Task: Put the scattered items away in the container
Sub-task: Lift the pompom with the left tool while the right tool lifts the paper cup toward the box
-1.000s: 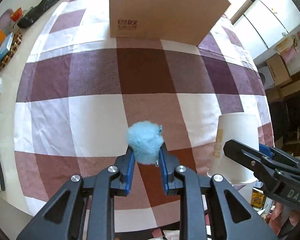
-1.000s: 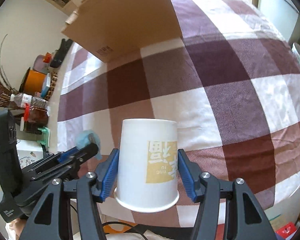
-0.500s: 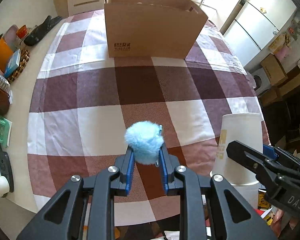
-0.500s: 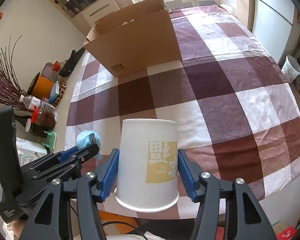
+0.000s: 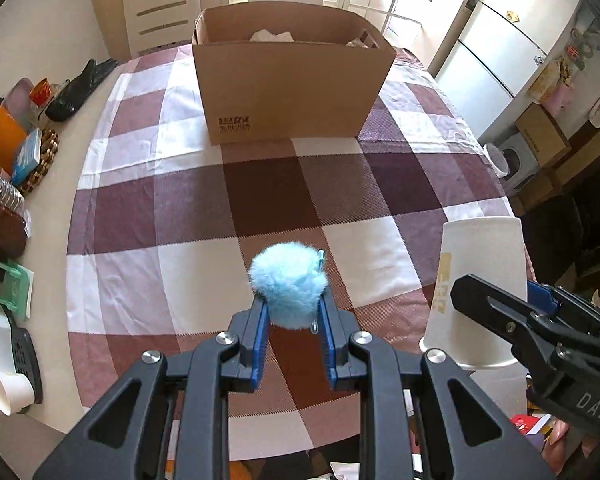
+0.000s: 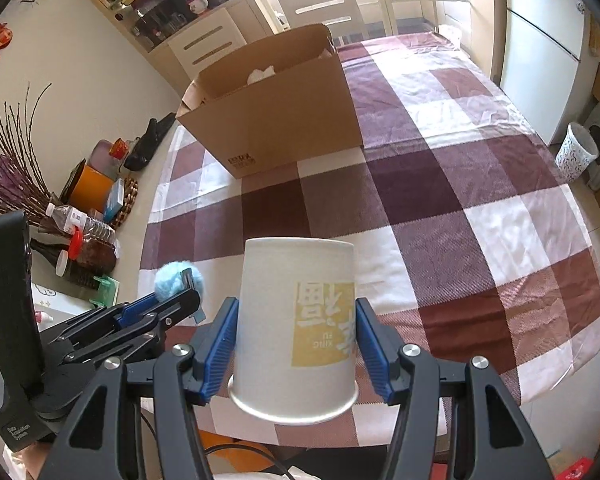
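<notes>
Left gripper [image 5: 292,316] clamps the blue pom-pom [image 5: 287,284], right gripper [image 6: 296,344] the inverted paper cup [image 6: 296,320]; clear the cardboard box [image 5: 288,92] rim, upper centre, before releasing.

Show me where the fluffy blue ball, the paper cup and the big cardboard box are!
fluffy blue pom-pom [image 5: 287,283], left wrist view, middle of the fluff.
paper cup [image 6: 296,320], right wrist view, its side wall.
cardboard box [image 5: 288,88], left wrist view, front wall.
</notes>
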{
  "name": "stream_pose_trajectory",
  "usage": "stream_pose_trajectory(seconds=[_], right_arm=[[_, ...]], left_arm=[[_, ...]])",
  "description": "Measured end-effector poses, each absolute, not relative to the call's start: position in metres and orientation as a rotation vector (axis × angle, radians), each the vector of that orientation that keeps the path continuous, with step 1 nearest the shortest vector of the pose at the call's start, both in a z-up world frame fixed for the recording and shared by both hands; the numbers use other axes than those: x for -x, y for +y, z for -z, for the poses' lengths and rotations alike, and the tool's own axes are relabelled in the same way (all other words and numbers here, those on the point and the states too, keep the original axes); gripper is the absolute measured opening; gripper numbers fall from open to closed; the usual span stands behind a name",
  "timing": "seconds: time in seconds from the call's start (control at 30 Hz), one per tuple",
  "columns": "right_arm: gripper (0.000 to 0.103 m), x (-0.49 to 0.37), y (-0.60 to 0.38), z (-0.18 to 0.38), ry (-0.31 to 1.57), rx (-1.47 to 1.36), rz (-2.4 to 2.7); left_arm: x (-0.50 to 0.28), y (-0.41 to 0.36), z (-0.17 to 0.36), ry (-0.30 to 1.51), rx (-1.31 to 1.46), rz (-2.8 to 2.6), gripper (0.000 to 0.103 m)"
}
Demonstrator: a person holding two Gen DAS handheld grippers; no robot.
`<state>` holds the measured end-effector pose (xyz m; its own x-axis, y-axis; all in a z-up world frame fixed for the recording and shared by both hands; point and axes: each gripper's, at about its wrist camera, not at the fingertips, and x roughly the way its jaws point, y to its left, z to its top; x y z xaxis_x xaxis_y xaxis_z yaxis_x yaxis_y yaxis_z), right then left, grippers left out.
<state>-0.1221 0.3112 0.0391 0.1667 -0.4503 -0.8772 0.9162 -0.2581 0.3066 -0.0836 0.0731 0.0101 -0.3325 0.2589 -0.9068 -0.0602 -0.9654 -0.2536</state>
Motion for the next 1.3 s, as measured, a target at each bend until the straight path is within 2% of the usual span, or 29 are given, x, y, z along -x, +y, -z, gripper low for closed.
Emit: stream_pose_trajectory(seconds=[1.3], right_arm=[[0.058, 0.141, 0.251, -0.050, 0.519, -1.170, 1.428]], left_arm=[[0.147, 0.081, -0.019, -0.202, 1.655, -2.403, 0.023]])
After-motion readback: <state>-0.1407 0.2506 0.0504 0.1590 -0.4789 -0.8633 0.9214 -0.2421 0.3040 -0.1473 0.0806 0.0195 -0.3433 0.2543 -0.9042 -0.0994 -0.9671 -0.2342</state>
